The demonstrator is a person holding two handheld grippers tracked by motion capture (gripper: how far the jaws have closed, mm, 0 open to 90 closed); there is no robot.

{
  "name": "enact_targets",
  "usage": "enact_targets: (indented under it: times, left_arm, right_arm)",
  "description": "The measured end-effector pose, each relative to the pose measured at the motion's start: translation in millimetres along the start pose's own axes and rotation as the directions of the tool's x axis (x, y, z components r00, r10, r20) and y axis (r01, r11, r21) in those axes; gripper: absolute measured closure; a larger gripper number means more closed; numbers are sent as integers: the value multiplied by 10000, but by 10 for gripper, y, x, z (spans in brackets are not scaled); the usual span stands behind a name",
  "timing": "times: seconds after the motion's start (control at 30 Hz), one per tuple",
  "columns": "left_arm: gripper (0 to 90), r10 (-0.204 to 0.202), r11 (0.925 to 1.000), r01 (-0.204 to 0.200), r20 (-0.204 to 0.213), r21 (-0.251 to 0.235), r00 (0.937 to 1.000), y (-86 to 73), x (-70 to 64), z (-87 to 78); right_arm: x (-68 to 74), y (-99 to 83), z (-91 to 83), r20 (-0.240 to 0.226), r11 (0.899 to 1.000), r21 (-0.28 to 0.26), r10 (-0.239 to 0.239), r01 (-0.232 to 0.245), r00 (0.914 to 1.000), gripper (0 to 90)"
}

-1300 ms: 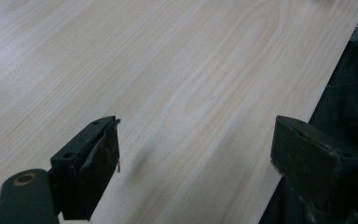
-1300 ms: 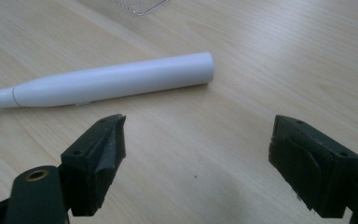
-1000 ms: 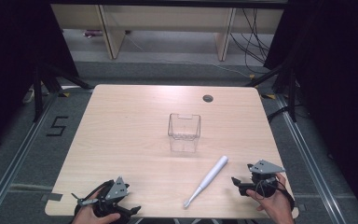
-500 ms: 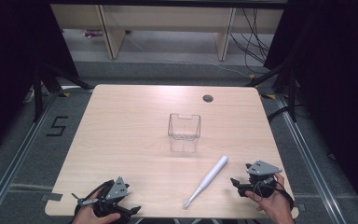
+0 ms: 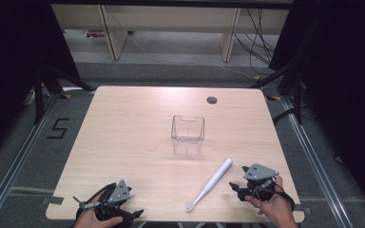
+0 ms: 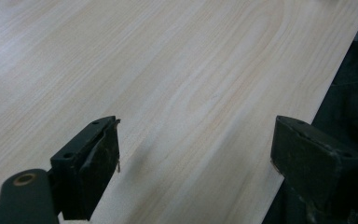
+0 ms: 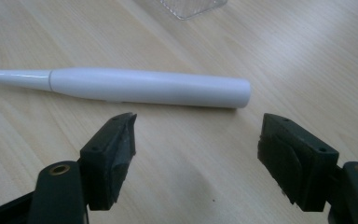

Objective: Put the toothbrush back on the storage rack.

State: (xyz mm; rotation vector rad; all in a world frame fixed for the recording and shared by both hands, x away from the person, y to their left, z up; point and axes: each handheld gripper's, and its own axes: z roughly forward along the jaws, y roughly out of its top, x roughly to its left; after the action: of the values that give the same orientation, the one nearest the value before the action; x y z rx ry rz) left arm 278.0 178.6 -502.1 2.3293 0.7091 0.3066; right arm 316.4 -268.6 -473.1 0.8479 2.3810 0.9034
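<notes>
A white electric toothbrush [image 5: 211, 184] lies flat on the wooden table [image 5: 133, 128], slanting from near the front edge up to the right. A clear plastic cup [image 5: 188, 134] stands upright at the table's middle. My right gripper [image 5: 237, 188] rests at the front right, just right of the toothbrush handle; in the right gripper view the toothbrush [image 7: 144, 87] lies crosswise just beyond the right gripper [image 7: 196, 144], whose jaws stand wide apart and empty. My left gripper [image 5: 130, 213] sits at the front left edge. The left gripper [image 6: 196, 154] is open over bare wood.
A small dark grommet hole [image 5: 212, 100] sits near the table's far edge. Shelving legs [image 5: 228, 35] and cables lie on the floor beyond the table. A floor marking "5" [image 5: 58, 128] is at the left. The table's front edge [image 6: 303, 116] runs close by the left gripper.
</notes>
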Motion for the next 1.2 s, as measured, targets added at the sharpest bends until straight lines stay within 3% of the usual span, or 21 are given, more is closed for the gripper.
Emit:
enact_targets:
  times: [0.03,0.1,0.13,0.17,0.23,0.3,0.37,0.43,0.5,0.8,0.9,1.07,1.1,1.2]
  left_arm:
    - [148,-146,9999,146,6,1,9999,-4,-9,3]
    - [148,27,10000,-27,20,-6,10000,2,-3,-3]
    - [148,-156,9999,156,-4,-38,9999,0,-9,3]
    - [147,30,10000,-31,-10,-20,10000,5,2,-3]
    - [148,1,10000,-1,-13,-13,10000,1,2,-2]
    - [148,-35,10000,34,-16,-31,10000,-1,7,5]
    - [148,-12,10000,12,9,-17,10000,-1,3,2]
    - [148,-152,9999,152,6,-29,9999,-1,-9,2]
    - [148,16,10000,-16,-26,-2,10000,3,3,1]
    - [148,-4,10000,4,-37,-7,10000,2,3,3]
    - [148,-22,10000,22,-31,-21,10000,1,4,4]
    - [148,-13,10000,13,-11,-32,10000,3,3,6]
    - [148,-10,10000,10,-37,-31,10000,3,1,3]
    - [148,-3,10000,3,-29,-7,10000,1,4,4]
  right_arm:
    - [13,11,3,-50,10000,47,-47,47,10000,277]
    - [37,36,7,-162,9997,97,-207,208,9997,285]
    - [55,48,4,-194,9997,138,-206,209,9996,287]
    - [69,65,8,-346,9992,129,-367,372,9987,287]
    - [101,84,3,-531,9992,231,-301,313,9981,293]
    - [114,107,23,-662,9975,180,-664,677,9956,300]
    - [157,127,30,-764,9979,368,-504,533,9958,302]
    - [171,149,47,-833,9963,419,-714,751,9940,303]
    - [193,171,63,-891,9946,467,-887,931,9921,302]
    - [270,294,165,-1409,9799,508,-1840,1927,9728,350]
    - [258,324,187,-1408,9826,470,-1714,1795,9751,393]
    - [202,368,222,-1255,9903,492,-1227,1297,9845,550]
    - [198,369,228,-1240,9936,492,-946,1013,9878,587]
    - [144,391,250,-1086,9951,514,-789,849,9910,649]
